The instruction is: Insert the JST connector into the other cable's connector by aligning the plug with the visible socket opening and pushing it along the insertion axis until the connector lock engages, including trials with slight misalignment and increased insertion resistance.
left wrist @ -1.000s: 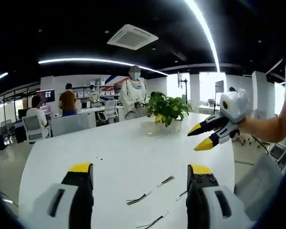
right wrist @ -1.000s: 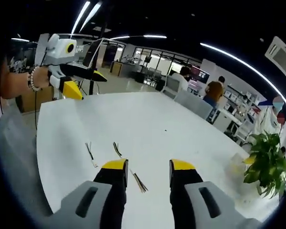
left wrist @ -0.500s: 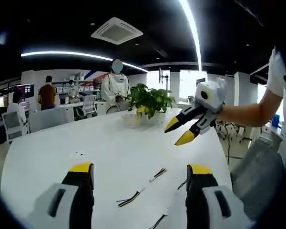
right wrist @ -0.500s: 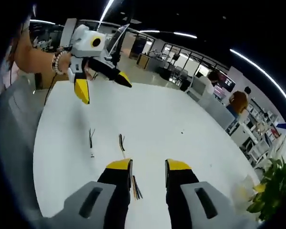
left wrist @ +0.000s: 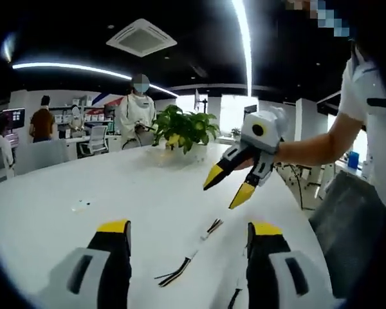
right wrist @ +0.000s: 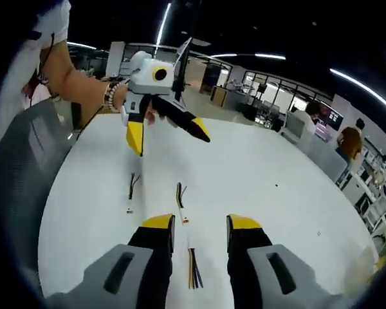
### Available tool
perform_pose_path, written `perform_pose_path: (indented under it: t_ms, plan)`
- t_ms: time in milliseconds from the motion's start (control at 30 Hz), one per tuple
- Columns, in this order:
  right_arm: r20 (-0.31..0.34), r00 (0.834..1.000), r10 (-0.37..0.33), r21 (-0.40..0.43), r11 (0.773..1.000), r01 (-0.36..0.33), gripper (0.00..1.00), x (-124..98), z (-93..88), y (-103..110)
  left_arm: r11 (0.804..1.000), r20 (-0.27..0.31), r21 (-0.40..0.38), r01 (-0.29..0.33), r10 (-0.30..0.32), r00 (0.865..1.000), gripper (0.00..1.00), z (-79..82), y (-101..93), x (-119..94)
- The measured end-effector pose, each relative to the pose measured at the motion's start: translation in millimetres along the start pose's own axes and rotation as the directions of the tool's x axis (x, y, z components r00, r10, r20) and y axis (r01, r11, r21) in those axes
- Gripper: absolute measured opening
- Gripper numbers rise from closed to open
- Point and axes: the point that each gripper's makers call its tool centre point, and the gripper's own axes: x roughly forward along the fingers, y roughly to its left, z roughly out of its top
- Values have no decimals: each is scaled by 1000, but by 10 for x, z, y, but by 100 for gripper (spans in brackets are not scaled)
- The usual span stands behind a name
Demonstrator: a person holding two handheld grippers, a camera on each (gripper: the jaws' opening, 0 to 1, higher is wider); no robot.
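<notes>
JST cables lie loose on the white bench [left wrist: 64,193], none picked up yet.

Left gripper view: my left gripper [left wrist: 186,235] hangs over the near part of the bench, fingers spread wide with nothing between them. One cable [left wrist: 177,271] with fanned wire ends lies between the fingers; a second cable [left wrist: 211,227] lies just beyond it, toward the right gripper [left wrist: 227,189]. A dark end of a third [left wrist: 235,297] peeks out beside my right finger. The right gripper comes in from the right, tilted down at the bench, yellow fingertips apart and empty. Compared with a second ago it sits lower and nearer the cables, and the potted plant [left wrist: 183,127] has slid left in the view, so my camera has swung too.

Right gripper view: the right gripper [right wrist: 199,225] has fingers spread, empty. One cable [right wrist: 192,268] lies between them, another [right wrist: 180,194] just ahead, a third [right wrist: 132,187] to the left. The left gripper [right wrist: 167,135] hovers above these, open; earlier it was farther off, near the bench edge.

Judgement: both grippers are converging on the cables; this is approach, no grasp begun. I cannot tell plug from socket at this size.
</notes>
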Motion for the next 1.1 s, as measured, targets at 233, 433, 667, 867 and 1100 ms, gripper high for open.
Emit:
perform_pose_path:
  t_ms: [233,433,667,867,1100]
  plan:
    - [55,997,47,74,996,-51,26,195,-177,-26,998,-40,-2,58,-58,998,64,-278,0,197]
    - [52,997,51,87,995,-56,25,281,-315,-50,996,-45,-9,93,-93,995,58,-417,32,339]
    - [43,997,68,97,993,-72,22,309,-462,-18,993,-74,-3,114,-114,991,51,-543,50,454]
    - [56,995,78,80,993,-83,17,345,-494,-2,990,-83,2,139,-138,987,33,-606,57,513]
    - [39,995,93,99,990,-96,16,361,-605,45,988,-112,-16,154,-155,982,23,-694,86,522]
